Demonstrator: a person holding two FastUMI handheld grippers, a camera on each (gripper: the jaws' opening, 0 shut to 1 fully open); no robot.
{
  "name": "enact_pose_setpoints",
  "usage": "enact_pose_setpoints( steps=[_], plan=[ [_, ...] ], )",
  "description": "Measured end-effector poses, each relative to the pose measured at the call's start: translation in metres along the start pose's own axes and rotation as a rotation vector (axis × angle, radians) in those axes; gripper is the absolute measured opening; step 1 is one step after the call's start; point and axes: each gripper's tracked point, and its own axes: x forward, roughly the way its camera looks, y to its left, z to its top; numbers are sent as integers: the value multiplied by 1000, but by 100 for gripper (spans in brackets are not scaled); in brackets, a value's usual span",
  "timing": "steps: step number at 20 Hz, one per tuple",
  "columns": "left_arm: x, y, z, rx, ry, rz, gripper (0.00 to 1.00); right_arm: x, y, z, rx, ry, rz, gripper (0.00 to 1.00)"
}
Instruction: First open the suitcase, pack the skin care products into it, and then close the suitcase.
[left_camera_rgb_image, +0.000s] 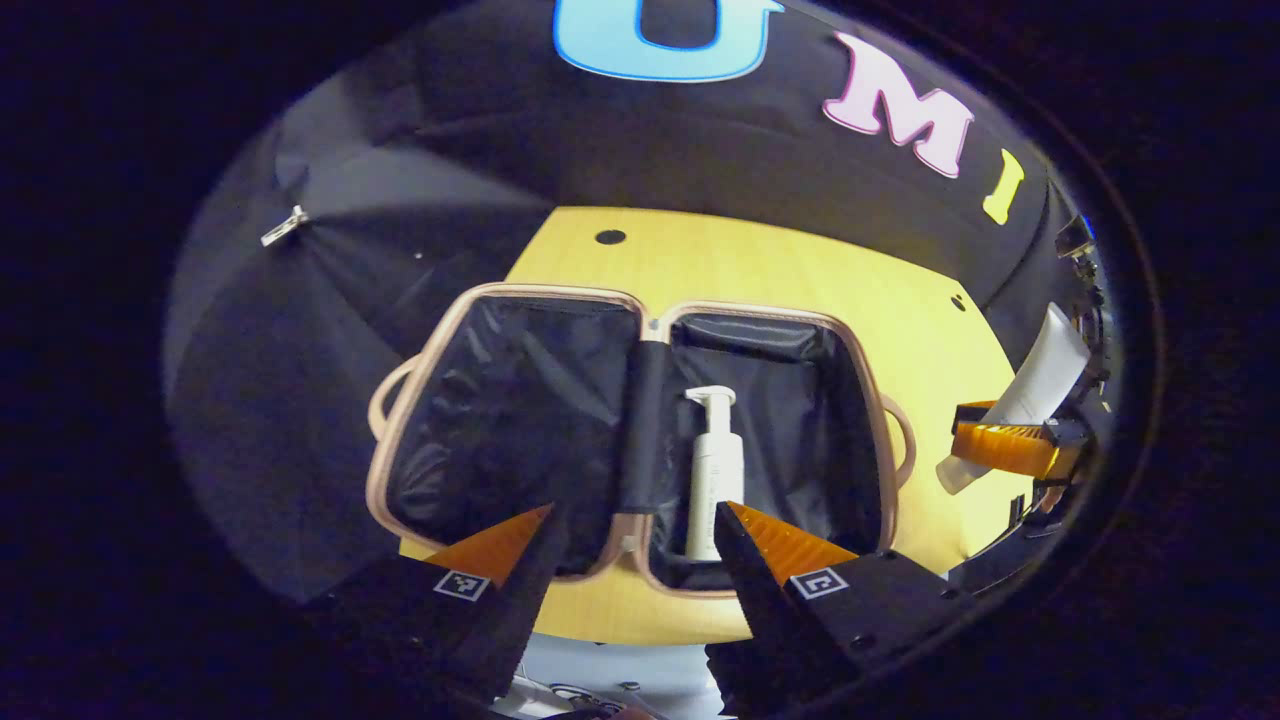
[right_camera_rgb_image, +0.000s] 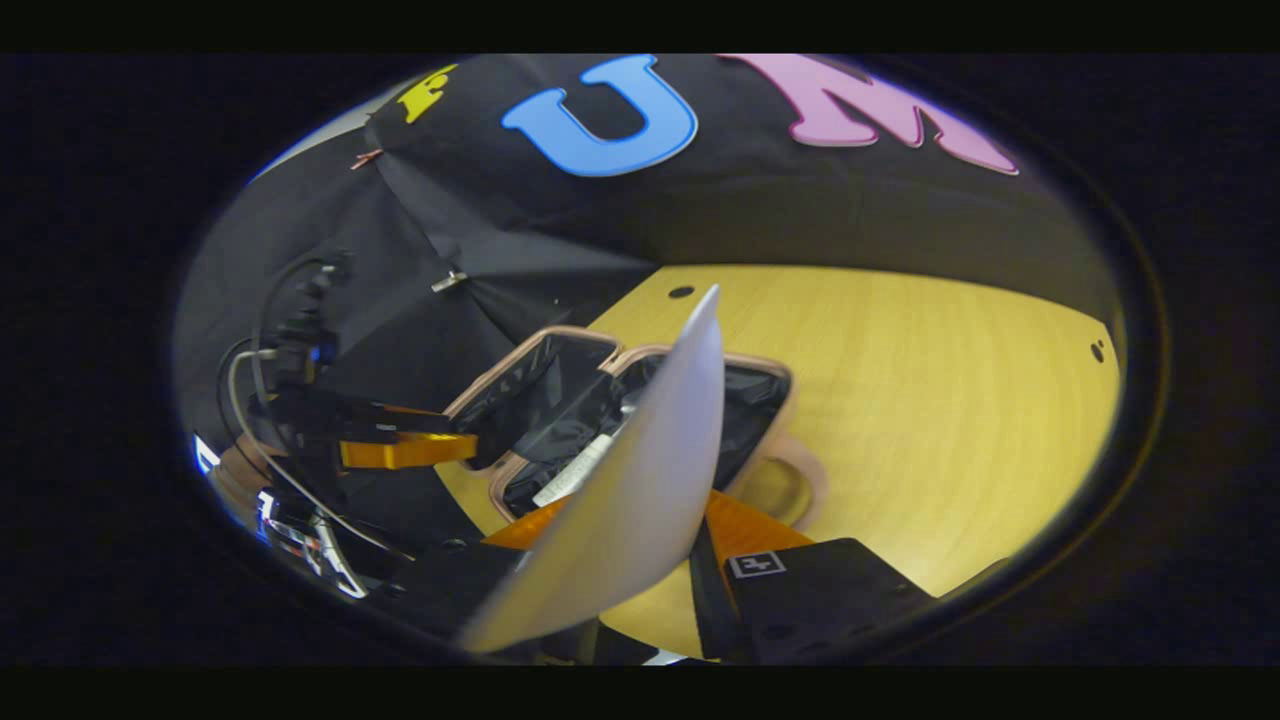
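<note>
Suitcase (left_camera_rgb_image: 640, 430) lying open on the yellow table (left_camera_rgb_image: 760, 270), one bottle inside, a tube held off to its right

In the left gripper view, the suitcase's left half is a bare black lining; just right of the hinge strip, in the right half, a white pump bottle (left_camera_rgb_image: 714, 475) lies with its pump toward the far rim. The left gripper (left_camera_rgb_image: 640, 525) hangs over the suitcase's near edge with its fingers spread wide and nothing between them. Right of the suitcase, clear of its handle, the right gripper (left_camera_rgb_image: 1010, 440) has both fingers pressed on a white tube (left_camera_rgb_image: 1040, 385), which tilts up and away. In the right gripper view that tube (right_camera_rgb_image: 640, 480) stands slanted in front of the suitcase (right_camera_rgb_image: 560, 400), with the left gripper (right_camera_rgb_image: 405, 450) at the suitcase's left edge
</note>
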Motion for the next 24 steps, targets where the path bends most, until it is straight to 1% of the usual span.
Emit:
enact_pose_setpoints(
  steps=[2,4,5,6,7,8,10,11,12,13,15,16,17,18,19,21,22,24],
  plan=[
    [-18,38,-12,-70,-25,25,92,45,10,-13,44,109,8,49],
    [-32,76,-32,-151,-11,68,91,86,14,-36,117,262,-17,49],
    [-37,89,-41,-188,-4,88,92,101,11,-46,152,325,-70,49],
    [-41,103,-50,-218,-1,103,92,113,6,-54,158,377,-110,50],
    [-44,115,-57,-243,-6,119,92,119,1,-64,182,428,-163,50],
    [-49,127,-67,-265,-2,134,94,122,1,-76,227,475,-198,50],
    [-47,144,-73,-317,-6,154,94,125,2,-95,322,543,-236,48],
    [-44,149,-75,-356,-9,146,94,124,4,-88,355,523,-237,49],
    [-40,152,-74,-411,-12,128,93,128,4,-91,383,515,-231,45],
    [-39,156,-75,-473,-24,104,93,128,5,-90,401,517,-215,50],
    [-32,174,-61,-591,-45,77,93,116,18,-81,424,503,-147,60],
    [-28,185,-53,-632,-62,72,94,111,18,-72,409,476,-135,65],
    [-25,195,-47,-659,-77,75,94,105,19,-61,389,425,-117,71],
    [-21,206,-39,-668,-81,83,94,96,22,-51,357,368,-99,87],
    [-18,216,-32,-661,-77,95,94,83,20,-39,313,321,-90,98],
    [-4,236,-8,-622,-76,110,94,64,16,-28,227,242,-70,98],
    [8,242,6,-606,-70,108,94,46,14,-27,196,215,-66,97],
    [39,253,35,-577,-54,122,95,20,5,-25,161,177,-70,97]
  ],
)
